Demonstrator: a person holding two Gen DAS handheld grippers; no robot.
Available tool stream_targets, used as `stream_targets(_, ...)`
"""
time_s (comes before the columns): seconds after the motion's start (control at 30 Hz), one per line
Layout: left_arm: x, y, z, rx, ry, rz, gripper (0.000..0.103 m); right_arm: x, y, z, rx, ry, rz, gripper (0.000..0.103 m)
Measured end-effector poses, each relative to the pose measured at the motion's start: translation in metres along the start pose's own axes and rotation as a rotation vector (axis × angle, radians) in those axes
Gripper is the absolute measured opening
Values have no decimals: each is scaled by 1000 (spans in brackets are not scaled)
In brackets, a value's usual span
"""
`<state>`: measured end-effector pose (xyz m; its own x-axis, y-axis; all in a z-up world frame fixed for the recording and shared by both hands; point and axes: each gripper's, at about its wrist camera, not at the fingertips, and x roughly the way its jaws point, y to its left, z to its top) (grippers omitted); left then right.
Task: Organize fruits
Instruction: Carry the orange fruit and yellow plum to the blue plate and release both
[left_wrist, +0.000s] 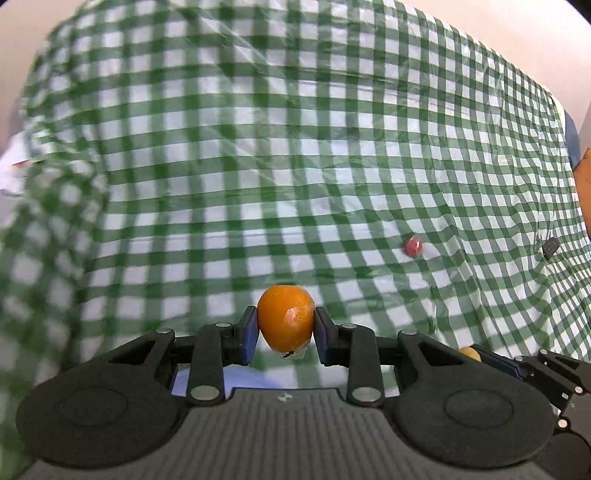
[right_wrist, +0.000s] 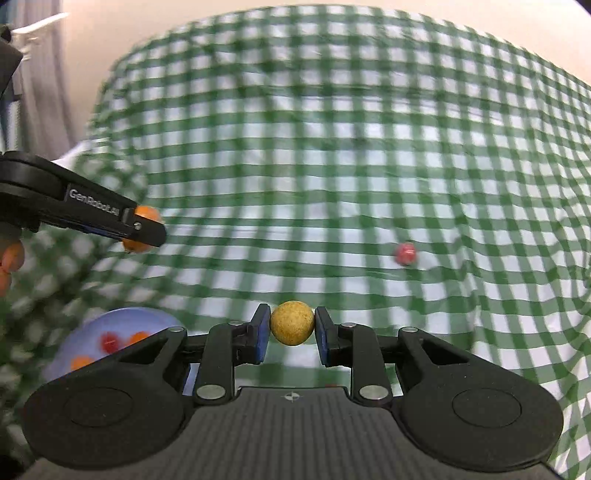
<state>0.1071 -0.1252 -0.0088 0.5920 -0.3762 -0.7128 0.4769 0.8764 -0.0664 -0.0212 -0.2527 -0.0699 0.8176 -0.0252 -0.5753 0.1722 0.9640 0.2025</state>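
My left gripper (left_wrist: 285, 328) is shut on an orange fruit (left_wrist: 285, 317) and holds it above the green checked tablecloth (left_wrist: 258, 166). It also shows from the side in the right wrist view (right_wrist: 142, 230), at the left, with the orange fruit (right_wrist: 146, 213) in it. My right gripper (right_wrist: 291, 326) is shut on a round yellow fruit (right_wrist: 291, 322). A small red fruit (left_wrist: 413, 246) lies on the cloth to the right; it also shows in the right wrist view (right_wrist: 405, 253). A pale blue plate (right_wrist: 92, 332) at lower left holds red and orange fruits.
A small dark object (left_wrist: 550, 246) lies on the cloth near its right edge. The cloth drops off at the left and right edges. An orange-brown thing (left_wrist: 583, 181) stands beyond the right edge. Both views are blurred.
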Motion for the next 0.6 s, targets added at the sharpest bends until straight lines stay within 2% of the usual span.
stream_targets(0.13, -46, 14, -25, -3, -13, 41, 35, -27, 30, -6, -46, -2, 70, 27)
stream_targets(0.27, -80, 30, -53, -41, 8, 69, 35, -60, 60, -13, -87, 3, 130, 27)
stream_targets(0.6, -140, 51, -105, -113, 29, 126, 35, -113, 106, -39, -186, 33, 228, 27)
